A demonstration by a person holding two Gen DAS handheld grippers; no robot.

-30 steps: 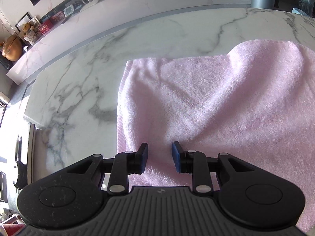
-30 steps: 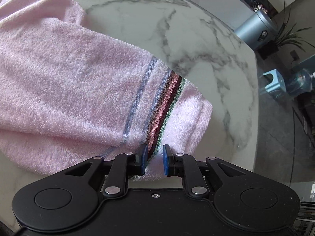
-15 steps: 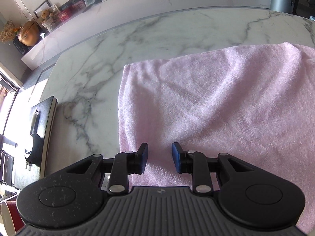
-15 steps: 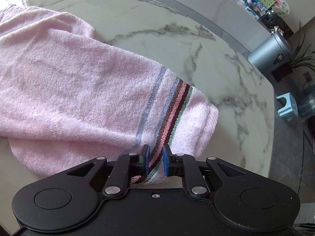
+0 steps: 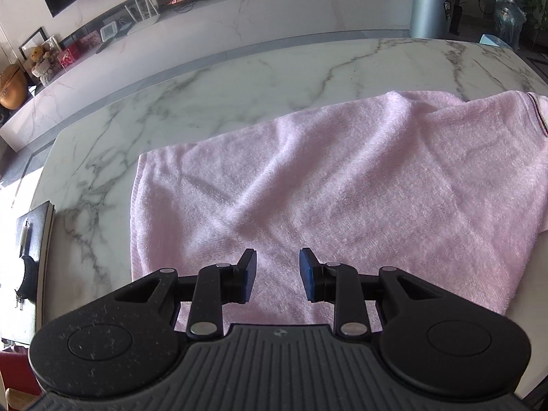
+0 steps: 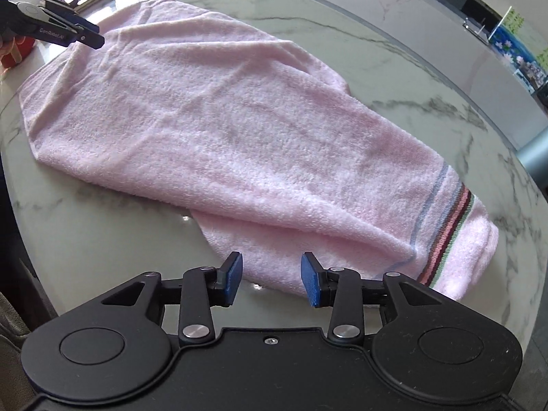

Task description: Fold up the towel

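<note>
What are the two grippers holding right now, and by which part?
Nothing. The left gripper and right gripper are both open above the pink towel, which lies loose on the marble table.

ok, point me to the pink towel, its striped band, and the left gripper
pink towel (image 6: 212, 144), right wrist view, middle of top layer
striped band (image 6: 448, 229), right wrist view, red stripe
left gripper (image 5: 277, 275), left wrist view, midway between open fingertips

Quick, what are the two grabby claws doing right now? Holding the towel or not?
Left gripper: open, holding nothing, above the pink towel.
Right gripper: open, holding nothing, at the towel's near edge.
</note>
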